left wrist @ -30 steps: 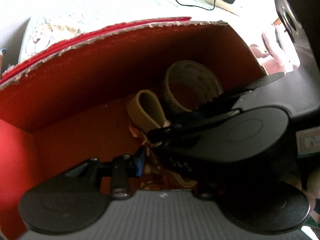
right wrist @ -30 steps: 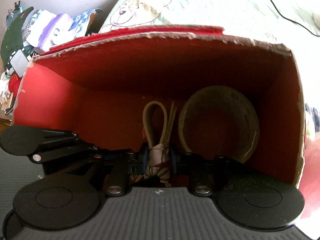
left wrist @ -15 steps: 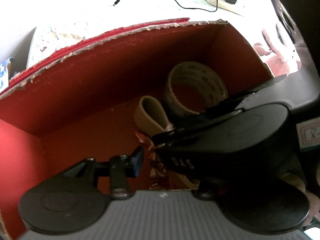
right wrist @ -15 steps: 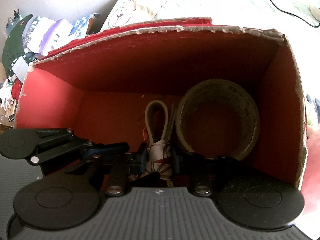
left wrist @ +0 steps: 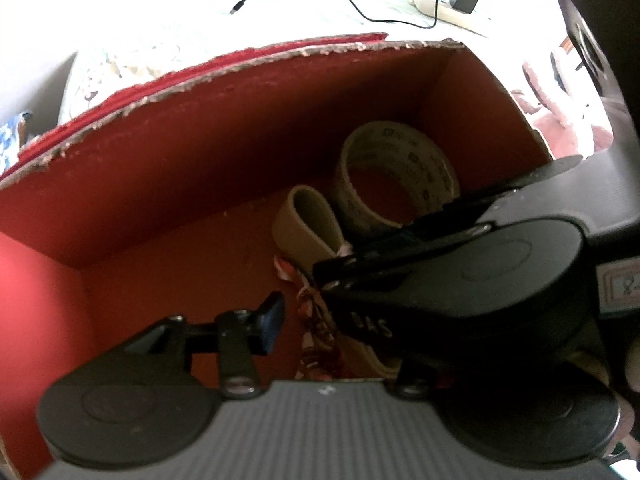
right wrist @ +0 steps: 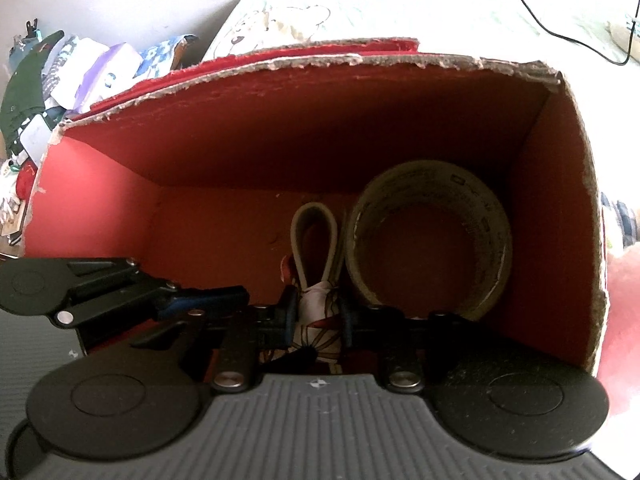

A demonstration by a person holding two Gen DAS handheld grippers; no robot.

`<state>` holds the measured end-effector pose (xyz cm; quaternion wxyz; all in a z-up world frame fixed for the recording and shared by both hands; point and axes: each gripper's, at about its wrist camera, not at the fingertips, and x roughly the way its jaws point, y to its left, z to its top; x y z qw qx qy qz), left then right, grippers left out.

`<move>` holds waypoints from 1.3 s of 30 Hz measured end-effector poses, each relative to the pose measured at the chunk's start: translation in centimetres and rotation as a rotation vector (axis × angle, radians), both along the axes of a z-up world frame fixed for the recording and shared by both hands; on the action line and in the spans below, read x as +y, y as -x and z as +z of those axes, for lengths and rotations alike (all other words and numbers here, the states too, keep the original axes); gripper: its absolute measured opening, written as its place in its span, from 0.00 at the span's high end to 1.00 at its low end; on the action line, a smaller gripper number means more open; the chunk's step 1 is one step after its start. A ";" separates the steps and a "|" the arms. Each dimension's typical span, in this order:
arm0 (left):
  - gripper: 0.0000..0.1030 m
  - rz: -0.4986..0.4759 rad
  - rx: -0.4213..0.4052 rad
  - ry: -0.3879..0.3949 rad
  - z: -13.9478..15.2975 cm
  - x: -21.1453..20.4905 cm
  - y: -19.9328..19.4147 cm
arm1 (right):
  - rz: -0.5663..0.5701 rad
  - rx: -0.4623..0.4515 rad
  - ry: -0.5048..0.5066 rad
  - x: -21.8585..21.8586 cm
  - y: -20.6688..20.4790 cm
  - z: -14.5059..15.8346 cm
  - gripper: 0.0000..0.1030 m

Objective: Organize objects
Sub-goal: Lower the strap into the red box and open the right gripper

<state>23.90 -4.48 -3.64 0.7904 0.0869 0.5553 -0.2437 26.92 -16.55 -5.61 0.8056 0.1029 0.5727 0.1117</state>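
Note:
A red cardboard box [left wrist: 200, 140] [right wrist: 280, 120] stands open in front of me. A beige tape roll [left wrist: 396, 176] [right wrist: 430, 236] lies in it at the right. Beside the roll is a white-and-red patterned cloth pouch [right wrist: 316, 322] [left wrist: 310, 320] with a beige strap loop [right wrist: 314, 236] [left wrist: 308, 216]. My right gripper [right wrist: 316, 320] is closing, with its pads pressing on the pouch. My left gripper [left wrist: 320, 336] is opening. Its blue-padded finger [left wrist: 272, 320] [right wrist: 200, 300] stands clear of the pouch on the left. The other finger is hidden behind the right gripper's black body [left wrist: 440, 280].
The box's torn far rim [right wrist: 360, 60] has a red flap behind it. Beyond lie a printed sheet [right wrist: 280, 24], black cables [left wrist: 360, 0] and a power strip [left wrist: 444, 4]. A heap of packets [right wrist: 80, 72] is at the left. A pink plush [left wrist: 560, 92] lies at the right.
The left gripper's blue pad has drawn away from the pouch, leaving a gap. The right gripper keeps its hold on the pouch. The box sits slightly lower in both views.

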 end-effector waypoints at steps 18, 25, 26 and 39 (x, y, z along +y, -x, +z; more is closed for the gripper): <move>0.49 -0.011 -0.021 -0.028 -0.7 -1.6 -1.0 | -0.024 -0.059 -0.105 -1.0 0.5 0.7 0.77; 0.39 0.026 -0.013 0.040 -0.4 -0.8 -1.4 | -0.045 -0.123 -0.163 -1.8 1.3 1.4 0.77; 0.39 0.031 -0.008 0.049 -0.4 -0.7 -1.5 | -0.049 -0.133 -0.177 -1.9 1.5 1.5 0.77; 0.40 0.065 -0.037 0.016 0.1 0.8 -1.0 | -0.059 -0.173 -0.206 -2.6 1.6 1.9 0.74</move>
